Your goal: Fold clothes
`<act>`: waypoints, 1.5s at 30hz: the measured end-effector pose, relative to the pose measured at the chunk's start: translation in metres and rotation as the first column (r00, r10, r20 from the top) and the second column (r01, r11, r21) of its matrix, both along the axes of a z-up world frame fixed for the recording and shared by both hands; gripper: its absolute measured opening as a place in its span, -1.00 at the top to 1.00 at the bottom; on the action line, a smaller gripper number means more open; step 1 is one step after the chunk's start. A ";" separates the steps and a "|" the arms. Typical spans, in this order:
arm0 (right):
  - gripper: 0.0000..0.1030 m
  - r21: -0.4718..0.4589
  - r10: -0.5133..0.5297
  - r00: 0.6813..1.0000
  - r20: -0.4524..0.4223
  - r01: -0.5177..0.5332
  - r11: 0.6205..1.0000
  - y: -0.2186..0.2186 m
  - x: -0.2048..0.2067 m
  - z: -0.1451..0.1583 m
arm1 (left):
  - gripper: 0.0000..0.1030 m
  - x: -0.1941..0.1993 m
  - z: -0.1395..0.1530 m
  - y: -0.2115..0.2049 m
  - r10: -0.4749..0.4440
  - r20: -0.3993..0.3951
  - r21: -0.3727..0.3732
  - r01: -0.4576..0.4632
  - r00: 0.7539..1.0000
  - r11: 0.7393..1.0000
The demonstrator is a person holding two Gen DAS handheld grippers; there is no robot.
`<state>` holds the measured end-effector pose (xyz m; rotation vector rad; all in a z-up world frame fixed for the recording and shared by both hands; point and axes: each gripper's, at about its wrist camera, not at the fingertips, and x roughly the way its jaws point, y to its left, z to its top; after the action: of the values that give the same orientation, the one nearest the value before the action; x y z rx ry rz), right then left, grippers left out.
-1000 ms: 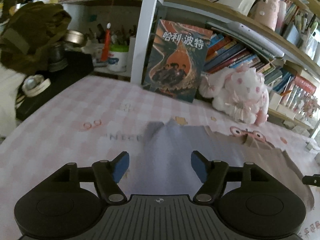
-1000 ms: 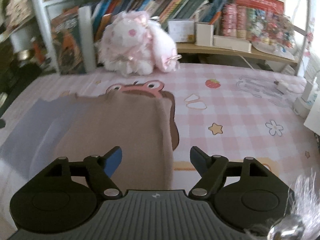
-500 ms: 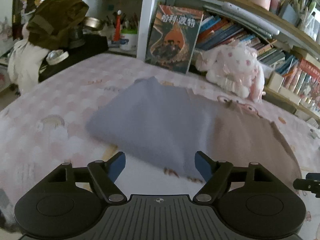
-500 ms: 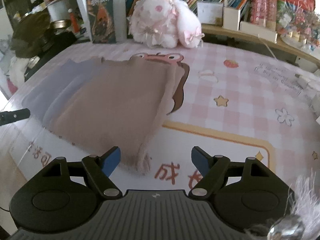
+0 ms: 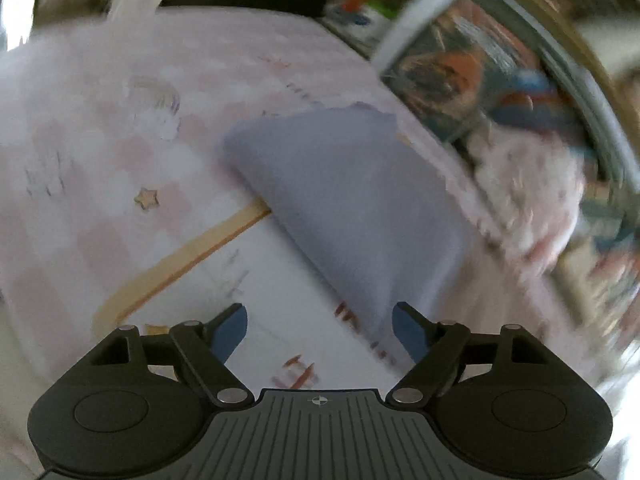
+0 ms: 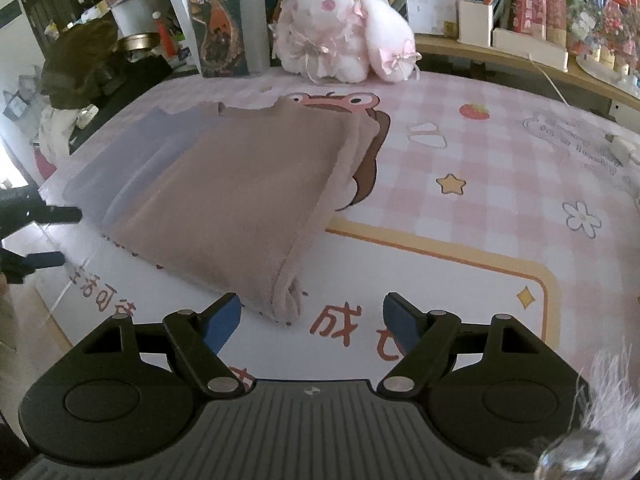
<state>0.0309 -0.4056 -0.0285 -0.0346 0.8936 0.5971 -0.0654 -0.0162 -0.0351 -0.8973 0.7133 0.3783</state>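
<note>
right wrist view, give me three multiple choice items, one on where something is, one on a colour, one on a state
1. Where does the white and pink plush rabbit sit?
A. on the folded clothes
B. at the mat's far edge, before the bookshelf
C. between the fingers

2. What colour is the folded garment on top of the pile?
A. beige-brown
B. green
C. red

3. How does the right gripper stand?
A. shut on the cloth
B. open, holding nothing
C. shut on nothing

Key: 1 B, it sits behind the pile by the books. 2 A, it overlaps the grey-blue folded garment. 3 B, its blue fingertips are spread, with only the pink checked mat between them.
</note>
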 end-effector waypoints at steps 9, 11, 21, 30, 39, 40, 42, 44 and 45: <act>-0.43 0.061 -0.050 0.998 -0.029 0.052 0.997 0.008 0.010 0.005 | -0.42 0.015 -0.015 0.041 0.203 0.062 -0.208 -0.186 0.977 0.960; -0.28 0.075 -0.085 0.995 -0.058 0.089 0.993 0.009 0.014 0.004 | -0.30 0.018 -0.017 0.048 0.236 0.058 -0.230 -0.217 0.970 0.949; 0.59 0.097 -0.154 0.976 -0.154 0.170 0.981 0.020 0.024 -0.009 | 0.87 0.037 0.000 0.042 0.135 0.112 -0.031 -0.133 0.984 0.991; 0.59 0.046 -0.173 0.977 -0.124 0.180 0.983 0.031 0.021 -0.007 | 0.58 0.051 0.011 0.041 -0.067 0.083 0.112 0.058 0.994 0.992; 0.59 0.019 -0.196 0.974 -0.114 0.200 0.980 0.037 0.019 -0.006 | 0.36 0.050 -0.027 0.062 0.014 0.088 -0.160 0.000 0.996 0.987; 0.59 0.018 -0.199 0.974 -0.113 0.202 0.979 0.037 0.019 -0.006 | 0.37 0.052 -0.027 0.061 0.022 0.091 -0.171 -0.006 0.996 0.985; 0.59 0.017 -0.205 0.972 -0.112 0.208 0.978 0.038 0.019 -0.006 | 0.44 0.057 -0.028 0.062 0.037 0.095 -0.189 -0.019 0.995 0.982; 0.59 0.016 -0.215 0.970 -0.111 0.218 0.976 0.041 0.019 -0.006 | 0.59 0.059 -0.030 0.063 0.036 0.089 -0.195 -0.018 0.995 0.981; 0.59 0.014 -0.220 0.969 -0.110 0.223 0.975 0.042 0.018 -0.006 | 0.73 0.060 -0.029 0.064 0.024 0.091 -0.185 -0.007 0.996 0.983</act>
<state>0.0493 -0.3639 -0.0341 0.1209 0.9788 0.4044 -0.0051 0.0481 -0.0642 -1.0900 0.6633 0.2851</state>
